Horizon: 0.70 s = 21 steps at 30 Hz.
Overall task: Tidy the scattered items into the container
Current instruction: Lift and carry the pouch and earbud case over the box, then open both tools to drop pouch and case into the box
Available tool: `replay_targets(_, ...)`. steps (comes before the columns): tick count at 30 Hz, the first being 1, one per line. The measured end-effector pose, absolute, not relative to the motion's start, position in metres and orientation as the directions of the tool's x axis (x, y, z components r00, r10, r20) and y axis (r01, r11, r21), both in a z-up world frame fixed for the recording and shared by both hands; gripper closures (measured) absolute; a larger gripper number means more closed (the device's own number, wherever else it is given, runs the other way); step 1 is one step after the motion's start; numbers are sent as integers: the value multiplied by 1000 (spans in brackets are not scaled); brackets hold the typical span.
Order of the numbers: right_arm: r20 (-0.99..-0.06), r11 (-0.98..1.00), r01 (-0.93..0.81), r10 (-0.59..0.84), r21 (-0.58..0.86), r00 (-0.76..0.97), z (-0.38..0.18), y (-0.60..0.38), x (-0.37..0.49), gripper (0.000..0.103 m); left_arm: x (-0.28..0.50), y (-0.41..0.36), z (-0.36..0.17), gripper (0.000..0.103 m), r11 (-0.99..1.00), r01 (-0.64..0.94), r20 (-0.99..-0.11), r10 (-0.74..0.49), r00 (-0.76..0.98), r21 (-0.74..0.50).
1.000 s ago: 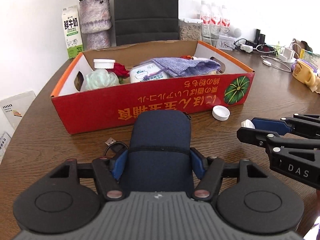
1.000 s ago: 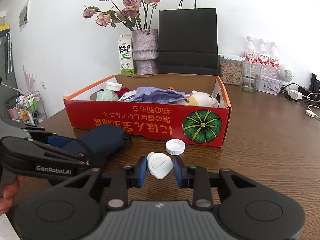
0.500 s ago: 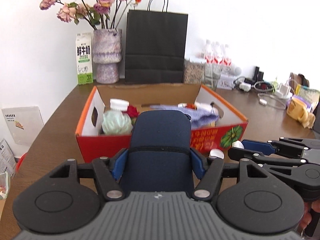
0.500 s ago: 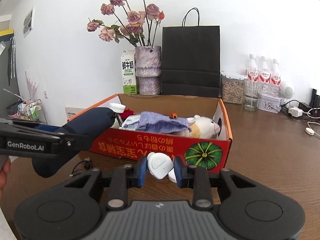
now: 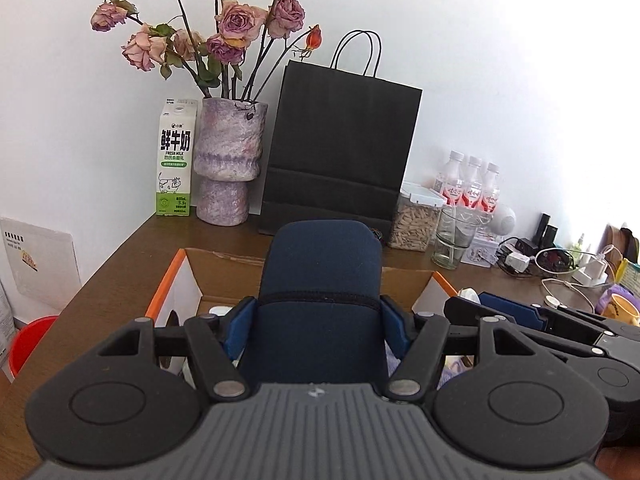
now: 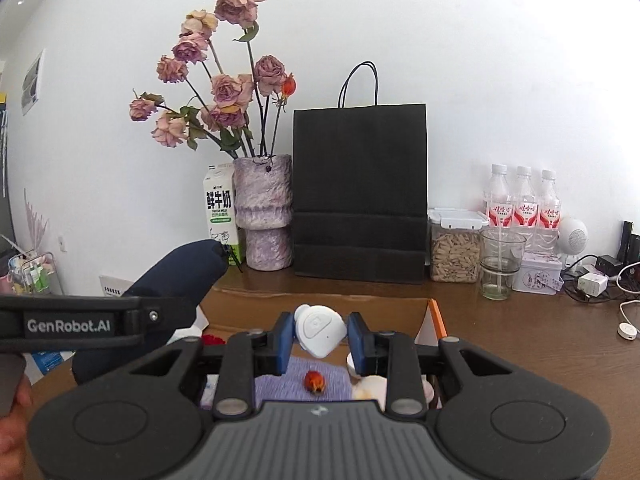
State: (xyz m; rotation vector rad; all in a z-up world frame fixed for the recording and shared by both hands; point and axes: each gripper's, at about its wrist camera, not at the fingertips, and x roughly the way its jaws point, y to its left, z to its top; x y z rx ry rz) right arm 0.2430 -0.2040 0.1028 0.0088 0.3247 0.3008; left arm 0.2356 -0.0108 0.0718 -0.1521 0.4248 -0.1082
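Left gripper point(image 5: 318, 320) clamped on a dark navy soft fabric pouch point(image 5: 320, 280), held up over the near-left part of the open orange-edged cardboard box point(image 5: 176, 280). Right gripper point(image 6: 321, 338) closed on a small white rounded plastic device point(image 6: 319, 330), held above the box's right half. Below it, inside the box: a lilac knitted cloth point(image 6: 288, 380) with a small red-orange bud point(image 6: 314, 382) on top. Far side of the brown wooden table point(image 6: 520, 340): black paper bag point(image 6: 359, 192), mottled purple vase point(image 6: 264, 212).

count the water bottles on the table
3. They stand side by side in a row at the back by the wall, behind the glass and right of the seed jar: left bottle, middle bottle, right bottle. More could be hidden out of view.
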Motion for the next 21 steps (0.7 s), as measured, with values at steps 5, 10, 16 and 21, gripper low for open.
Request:
replay_targets(5,-305,960,-260,278,102,911,92,-201,284,75,276,-14,62,37,987,17,-374,-77,924,-161)
replay_targets(10,-360,957,-271,290,104,887,74,-198,297,75,289,-18,44,37,994,-7,-434,-42,900,-111)
replay_targets(16,-361,961,-265,277,83,891,71,-194,294,75,288,-23,39,37,997,-17,-434,-18,901,-77)
replay_targets(21,-358,969,-239,247,69,901,73,-195,287,43,279,-27,42,25,998,-66,-375,54,926,-19)
